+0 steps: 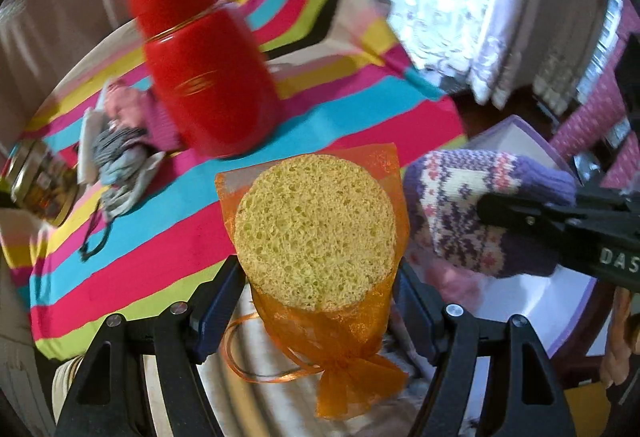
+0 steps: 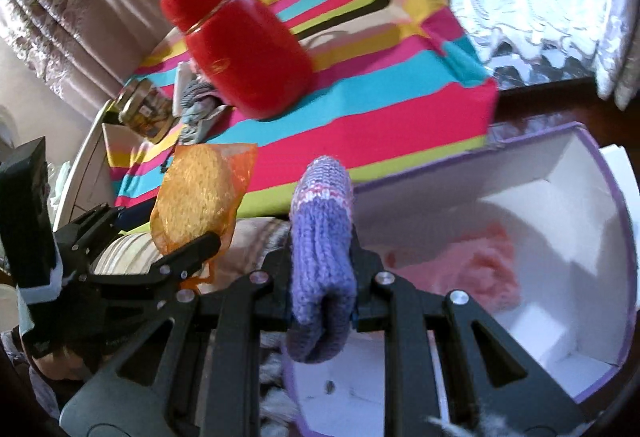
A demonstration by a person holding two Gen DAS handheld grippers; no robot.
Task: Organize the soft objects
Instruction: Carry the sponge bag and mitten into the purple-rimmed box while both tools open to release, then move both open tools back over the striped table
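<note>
A round yellow sponge (image 1: 316, 233) in an orange mesh bag sits between the fingers of my left gripper (image 1: 316, 285), which is shut on its sides. It hangs over the edge of the striped table (image 1: 160, 249). My right gripper (image 2: 322, 277) is shut on a purple patterned knitted mitten (image 2: 322, 237), held by its cuff. The mitten (image 1: 460, 205) hangs just right of the sponge, with the right gripper (image 1: 488, 213) reaching in from the right. In the right wrist view the left gripper (image 2: 172, 233) and the sponge (image 2: 196, 197) are at the left.
A white box with a purple rim (image 2: 600, 197) stands open at the right, a pink soft thing (image 2: 480, 265) inside. On the striped cloth stand a red jar (image 1: 208, 77), a heap of grey and pink fabric (image 1: 120, 153) and a printed tin (image 1: 40, 185).
</note>
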